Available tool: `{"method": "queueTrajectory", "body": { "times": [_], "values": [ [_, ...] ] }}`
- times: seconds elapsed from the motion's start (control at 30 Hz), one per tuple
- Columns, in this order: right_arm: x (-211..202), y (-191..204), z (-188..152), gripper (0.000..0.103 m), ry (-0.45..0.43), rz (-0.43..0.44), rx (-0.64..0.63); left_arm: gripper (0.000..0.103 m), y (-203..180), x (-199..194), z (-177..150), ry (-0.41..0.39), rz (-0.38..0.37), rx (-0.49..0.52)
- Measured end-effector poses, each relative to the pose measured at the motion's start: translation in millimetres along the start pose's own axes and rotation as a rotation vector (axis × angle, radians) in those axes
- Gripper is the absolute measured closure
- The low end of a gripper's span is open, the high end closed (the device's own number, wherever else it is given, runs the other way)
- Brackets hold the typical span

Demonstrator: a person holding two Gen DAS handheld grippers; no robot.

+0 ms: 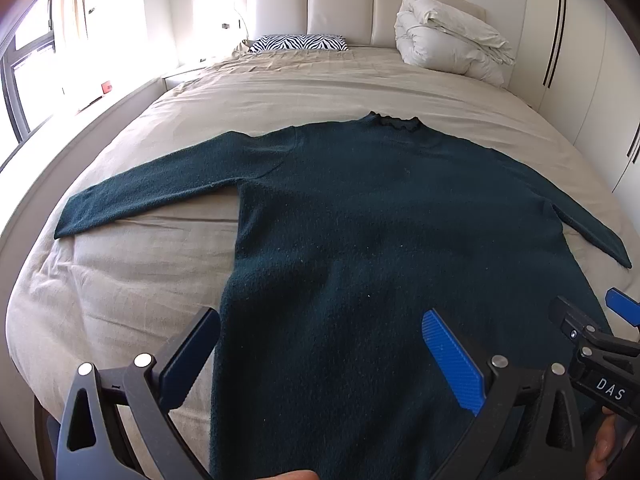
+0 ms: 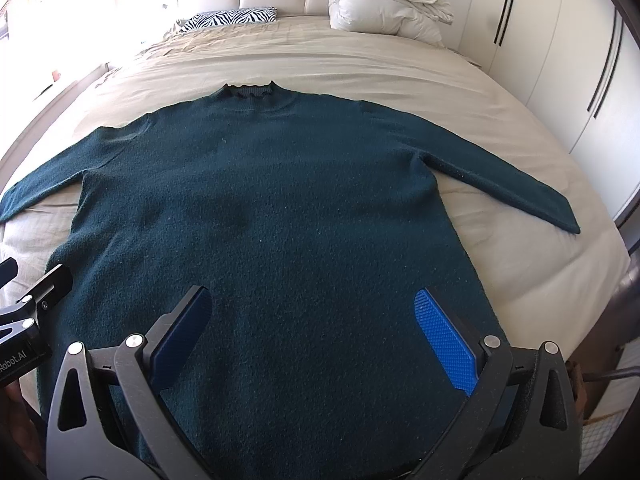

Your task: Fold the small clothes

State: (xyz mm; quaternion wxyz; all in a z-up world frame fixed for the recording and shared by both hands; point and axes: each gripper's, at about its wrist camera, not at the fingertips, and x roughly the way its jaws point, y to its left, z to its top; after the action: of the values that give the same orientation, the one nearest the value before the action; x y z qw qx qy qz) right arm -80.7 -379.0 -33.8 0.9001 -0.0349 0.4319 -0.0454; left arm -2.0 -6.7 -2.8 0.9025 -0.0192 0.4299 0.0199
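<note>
A dark green long-sleeved sweater lies flat on the bed, collar toward the headboard, both sleeves spread out sideways; it also fills the right wrist view. My left gripper is open above the sweater's lower left part, its left finger beside the left side seam. My right gripper is open above the lower right part of the sweater. The right gripper shows at the right edge of the left wrist view. The left gripper shows at the left edge of the right wrist view. Neither holds anything.
The bed has a beige sheet and a padded headboard. A folded white duvet and a zebra-print pillow lie at the head. White wardrobe doors stand on the right, a bright window on the left.
</note>
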Motion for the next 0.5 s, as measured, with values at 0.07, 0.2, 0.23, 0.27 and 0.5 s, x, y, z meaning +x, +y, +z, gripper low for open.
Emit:
{"method": "queueTrajectory", "body": {
  "times": [0.07,0.2,0.23,0.27,0.5],
  "values": [
    [1.1,0.3,-0.2,0.000,0.002,-0.002,-0.002,0.000,-0.7,1.6,0.1,0.001,-0.001,0.000],
    [2.4,-0.4,0.7,0.000,0.006,0.000,0.001,0.000,-0.7,1.3,0.3,0.003,-0.001,0.000],
    [2.6,-0.2,0.5,0.000,0.006,0.000,0.001,0.000,2.5,0.8,1.2,0.004,-0.004,-0.001],
    [2.6,-0.2,0.8,0.000,0.006,0.000,0.000,0.000,2.8,0.6,1.7,0.004,-0.004,-0.002],
    [2.1,0.5,0.4,0.000,0.007,-0.002,-0.002,0.000,3.1,0.3,1.9,0.006,-0.006,-0.002]
  ]
}}
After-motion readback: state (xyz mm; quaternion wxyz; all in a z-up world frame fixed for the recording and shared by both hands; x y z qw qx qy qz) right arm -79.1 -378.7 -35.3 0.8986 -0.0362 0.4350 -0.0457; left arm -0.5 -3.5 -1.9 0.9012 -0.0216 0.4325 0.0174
